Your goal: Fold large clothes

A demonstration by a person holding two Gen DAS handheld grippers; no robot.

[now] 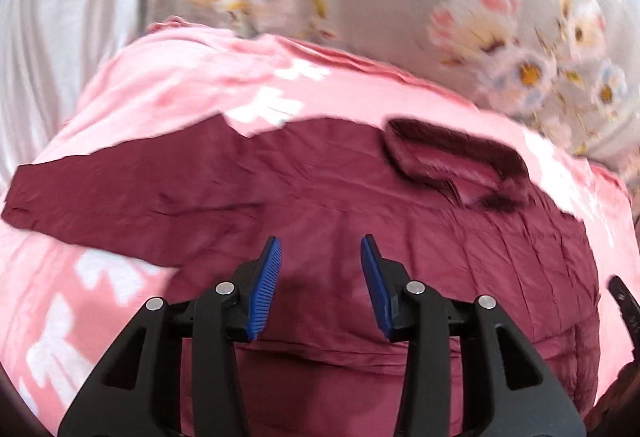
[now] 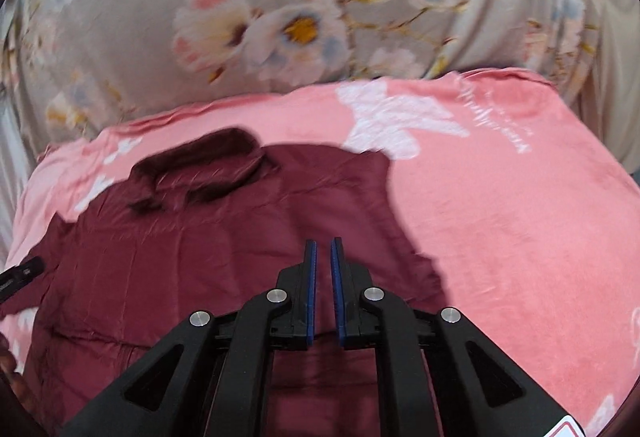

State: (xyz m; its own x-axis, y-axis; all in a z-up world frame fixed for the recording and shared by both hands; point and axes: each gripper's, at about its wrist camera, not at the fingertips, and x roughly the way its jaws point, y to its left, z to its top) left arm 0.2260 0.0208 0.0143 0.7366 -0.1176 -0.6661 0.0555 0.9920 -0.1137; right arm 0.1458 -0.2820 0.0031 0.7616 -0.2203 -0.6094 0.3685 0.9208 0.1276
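Note:
A maroon padded jacket (image 1: 320, 189) lies spread flat on a pink blanket (image 1: 180, 77), its dark furry collar (image 1: 456, 161) at the far end. One sleeve (image 1: 100, 193) stretches out to the left. My left gripper (image 1: 320, 239) hovers over the jacket's back, open, with nothing between its blue pads (image 1: 264, 285). In the right wrist view the jacket (image 2: 200, 237) fills the lower left and its collar (image 2: 200, 161) lies beyond. My right gripper (image 2: 324, 241) hangs above the jacket's right edge. Its pads stand almost together with only a thin slit, and no cloth is in them.
The pink blanket (image 2: 500, 217) with white prints extends bare to the right of the jacket. A grey floral sheet (image 2: 280, 17) covers the bed beyond it. White fabric (image 1: 60, 37) hangs at the far left. A black part of the other gripper (image 2: 20, 273) shows at the left edge.

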